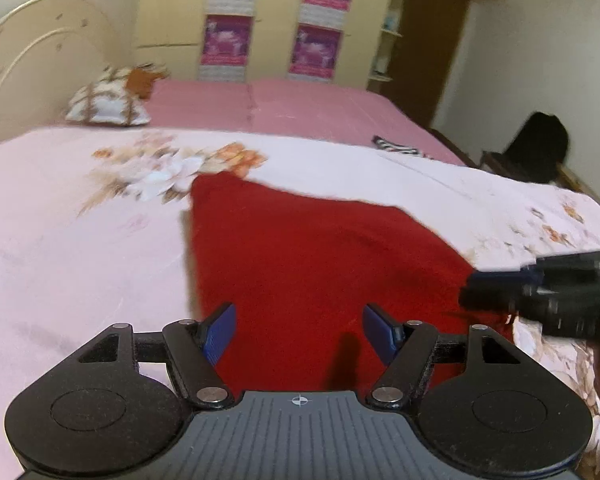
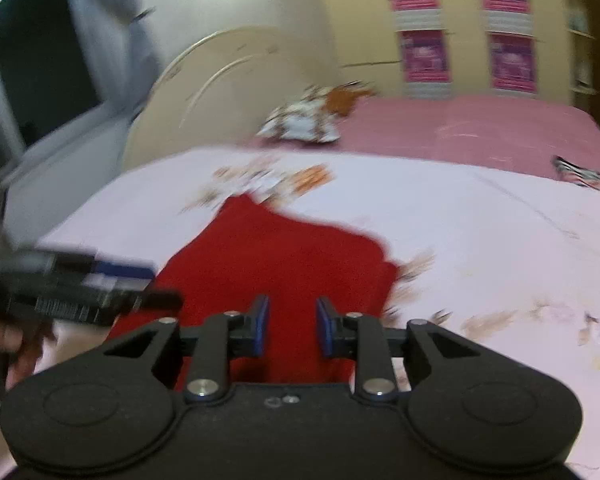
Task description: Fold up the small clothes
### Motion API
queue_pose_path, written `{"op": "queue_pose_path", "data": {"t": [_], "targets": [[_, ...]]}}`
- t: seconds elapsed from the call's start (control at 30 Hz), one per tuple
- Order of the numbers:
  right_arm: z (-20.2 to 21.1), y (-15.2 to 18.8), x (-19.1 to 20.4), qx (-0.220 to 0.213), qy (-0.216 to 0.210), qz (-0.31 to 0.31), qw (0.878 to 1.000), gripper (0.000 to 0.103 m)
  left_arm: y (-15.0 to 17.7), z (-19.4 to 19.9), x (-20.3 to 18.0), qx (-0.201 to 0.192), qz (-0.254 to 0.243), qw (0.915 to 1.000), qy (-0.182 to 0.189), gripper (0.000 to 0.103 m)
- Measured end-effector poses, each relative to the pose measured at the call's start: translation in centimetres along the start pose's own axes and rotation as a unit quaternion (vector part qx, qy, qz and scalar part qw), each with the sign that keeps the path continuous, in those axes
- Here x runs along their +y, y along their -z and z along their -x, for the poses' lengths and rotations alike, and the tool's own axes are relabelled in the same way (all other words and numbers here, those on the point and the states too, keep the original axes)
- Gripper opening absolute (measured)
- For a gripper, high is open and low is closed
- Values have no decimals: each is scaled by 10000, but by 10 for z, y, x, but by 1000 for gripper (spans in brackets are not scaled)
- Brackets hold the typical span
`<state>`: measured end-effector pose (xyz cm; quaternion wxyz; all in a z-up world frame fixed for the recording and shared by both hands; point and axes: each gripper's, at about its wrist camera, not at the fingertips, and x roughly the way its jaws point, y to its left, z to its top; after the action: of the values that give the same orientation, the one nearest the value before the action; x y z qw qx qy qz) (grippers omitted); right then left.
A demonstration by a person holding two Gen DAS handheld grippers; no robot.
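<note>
A red garment lies flat on the pale pink floral bedspread. My left gripper is open and empty, just above the garment's near edge. In the left wrist view my right gripper shows blurred at the garment's right edge. In the right wrist view the red garment lies ahead, and my right gripper is open with a narrower gap, empty, over its near part. The left gripper shows blurred at the garment's left edge.
A patterned pillow and a cream headboard stand at the far left. A striped cloth lies far right on the pink sheet. A dark chair stands beyond the bed's right edge. A wardrobe with posters is behind.
</note>
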<state>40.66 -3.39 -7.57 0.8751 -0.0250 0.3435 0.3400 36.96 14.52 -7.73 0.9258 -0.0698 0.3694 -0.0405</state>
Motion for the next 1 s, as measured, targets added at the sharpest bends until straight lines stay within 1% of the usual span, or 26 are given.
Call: {"op": "queue_pose_path", "data": {"t": [0.03,0.07,0.1,0.13,0.2,0.23,0.3,0.33,0.37,0.4,0.47,0.5,0.53,0.57,0.63,0.7,0.73,0.77,0.8,0.83,0.87,0.93,1.0], "targets": [[-6,5,4,159,79,190,9997,23,5,-5,1,159,15,9999,-62,70],[-12,9,3,294,245,286,9989,22,11,-10,0,271,-38,9995,-157,71],[-19,12,-1,429,476,291,9975,20,13,-11,-1,238,-44,9996,-143,73],[-24,14,-8,532,608,205,9965,16,13,-10,-2,248,-25,9996,-156,73],[-23,11,-14,544,599,4,9967,16,11,-2,-6,210,-53,9995,-226,73],[-18,9,-11,513,631,-17,9967,17,12,3,-8,154,-96,9996,-221,73],[-2,6,3,235,593,107,9979,26,20,10,-12,153,-187,9994,-258,74],[3,6,9,121,522,184,9984,32,25,11,-14,191,-241,9991,-293,77],[6,8,14,90,446,262,9986,30,34,12,-15,259,-240,9989,-302,79],[4,13,19,195,418,348,9983,29,41,13,-14,331,-180,9989,-266,79],[-9,26,22,652,562,540,9948,29,61,16,-17,484,-107,9986,-182,80],[-15,34,22,858,661,660,9919,30,70,19,-19,493,-116,9986,-179,81],[-15,41,23,942,780,785,9894,30,76,25,-20,452,-49,9988,-184,81],[-9,44,27,903,895,862,9881,30,80,33,-19,425,73,9989,-176,81],[8,45,30,802,890,705,9903,31,85,52,-21,295,197,9992,-157,81],[36,46,32,478,802,360,9950,38,88,79,-28,96,177,9997,-105,82],[52,48,33,320,796,171,9962,50,89,92,-33,13,136,9999,-80,82],[65,49,35,188,808,14,9966,62,90,106,-38,-69,78,9999,-66,88],[81,52,36,34,821,-148,9965,65,90,118,-42,-169,30,9998,-95,94],[94,53,39,-73,824,-286,9962,71,91,131,-46,-285,2,9995,-167,103],[106,56,41,-124,808,-399,9959,72,92,144,-51,-410,-31,9989,-228,103],[129,63,47,-214,693,-595,9956,71,93,164,-57,-516,-63,9984,-209,103],[151,72,59,-306,795,-686,9940,71,100,185,-63,-594,-74,9980,-203,103]]}}
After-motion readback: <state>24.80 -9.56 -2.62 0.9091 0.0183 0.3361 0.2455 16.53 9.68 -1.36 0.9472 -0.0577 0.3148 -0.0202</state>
